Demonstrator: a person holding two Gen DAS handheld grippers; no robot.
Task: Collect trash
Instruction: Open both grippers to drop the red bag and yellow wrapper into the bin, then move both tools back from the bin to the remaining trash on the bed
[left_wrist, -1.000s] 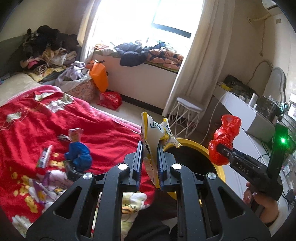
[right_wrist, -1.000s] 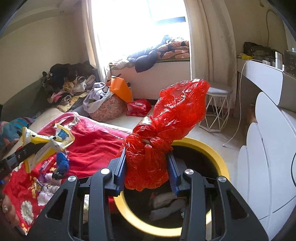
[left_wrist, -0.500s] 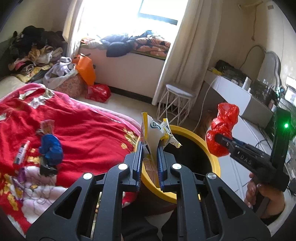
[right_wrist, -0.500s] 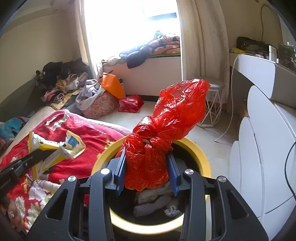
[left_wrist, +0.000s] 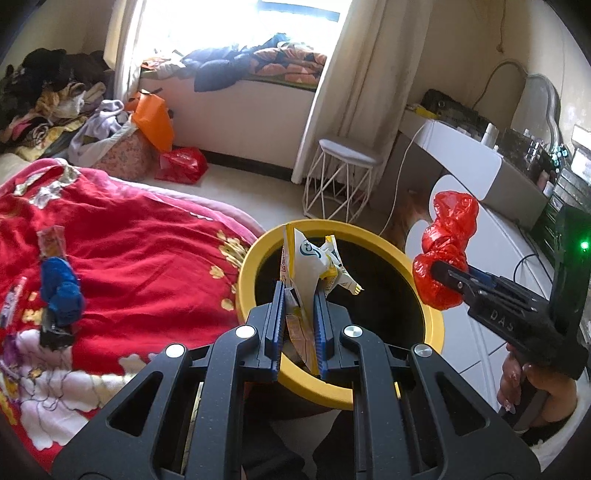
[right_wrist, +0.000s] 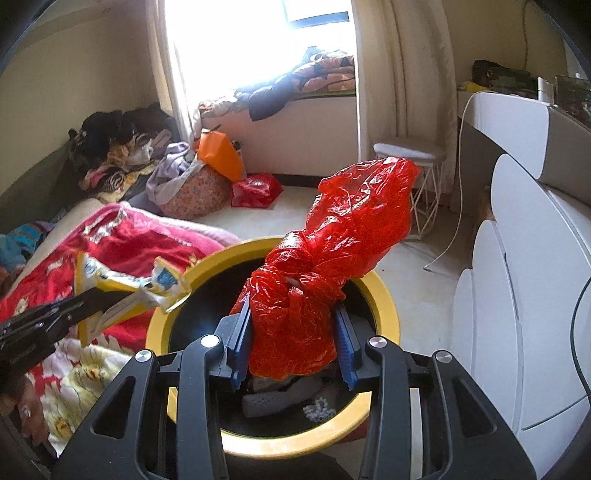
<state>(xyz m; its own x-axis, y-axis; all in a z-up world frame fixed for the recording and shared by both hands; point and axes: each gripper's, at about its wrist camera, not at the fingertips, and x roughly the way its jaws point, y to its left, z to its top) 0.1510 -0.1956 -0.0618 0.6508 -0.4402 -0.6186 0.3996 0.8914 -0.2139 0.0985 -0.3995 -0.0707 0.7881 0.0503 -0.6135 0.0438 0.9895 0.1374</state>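
Lived-in home bedroom: bed (left_wrist: 140, 258) under a red floral quilt, curtained window (left_wrist: 240, 33) with bedding heaped on its ledge (left_wrist: 236, 96), clothes pile (left_wrist: 48, 96) by the wall, wire stool (left_wrist: 343, 184), white vanity (left_wrist: 476, 162) with mirror (left_wrist: 539, 103).

Daylight blows out the window (left_wrist: 236, 29) (pure white glare), fisheye bending and darkening every corner.

on the black body of the right gripper (left_wrist: 448, 275), seen from the left wrist camera, raised letters read "das". the yellow and white wrapper (left_wrist: 308, 266) shows a blue mark like "c+"; its smaller print is unreadable.
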